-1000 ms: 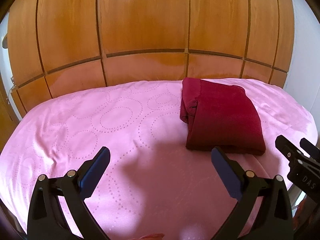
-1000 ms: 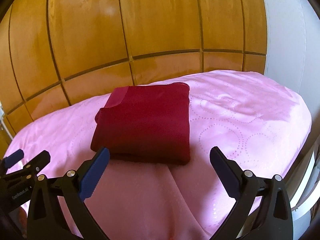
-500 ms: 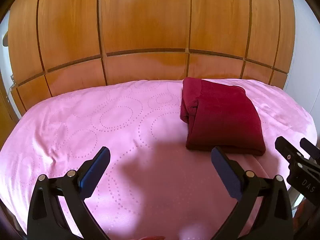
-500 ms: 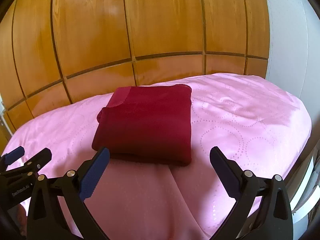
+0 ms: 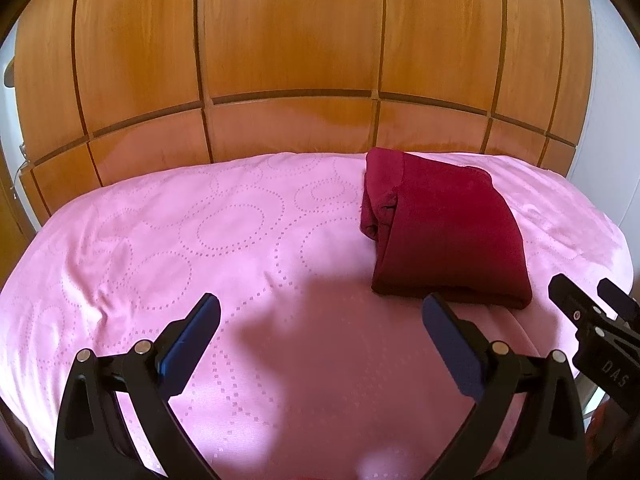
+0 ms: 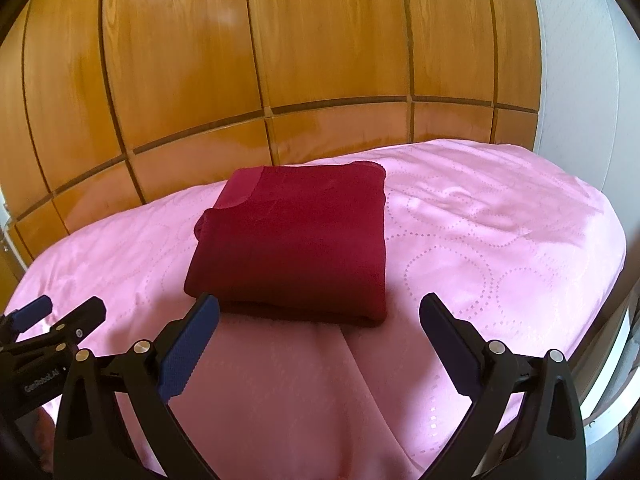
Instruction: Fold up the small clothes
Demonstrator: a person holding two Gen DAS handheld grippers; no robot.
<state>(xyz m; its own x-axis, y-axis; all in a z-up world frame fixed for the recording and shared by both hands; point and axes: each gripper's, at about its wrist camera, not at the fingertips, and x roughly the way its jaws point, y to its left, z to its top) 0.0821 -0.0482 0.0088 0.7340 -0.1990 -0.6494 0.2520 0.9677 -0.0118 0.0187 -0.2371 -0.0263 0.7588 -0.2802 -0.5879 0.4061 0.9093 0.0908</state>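
Note:
A dark red garment [image 5: 444, 232] lies folded into a thick rectangle on the pink bedspread [image 5: 240, 248]. It also shows in the right wrist view [image 6: 296, 240], straight ahead. My left gripper [image 5: 320, 312] is open and empty, hovering over the bedspread to the left of and nearer than the garment. My right gripper [image 6: 320, 312] is open and empty, just short of the garment's near edge. Each gripper shows at the edge of the other's view: the right one [image 5: 592, 312] and the left one [image 6: 56, 316].
A wooden panelled wall [image 5: 280, 60] stands right behind the bed. A white wall [image 6: 580, 80] is on the right, with the bed's right edge [image 6: 612, 300] dropping off beside it. The bedspread has a dotted ring pattern and slight wrinkles.
Both grippers have drifted very slightly; the garment lies as it did. Both stay open and empty.

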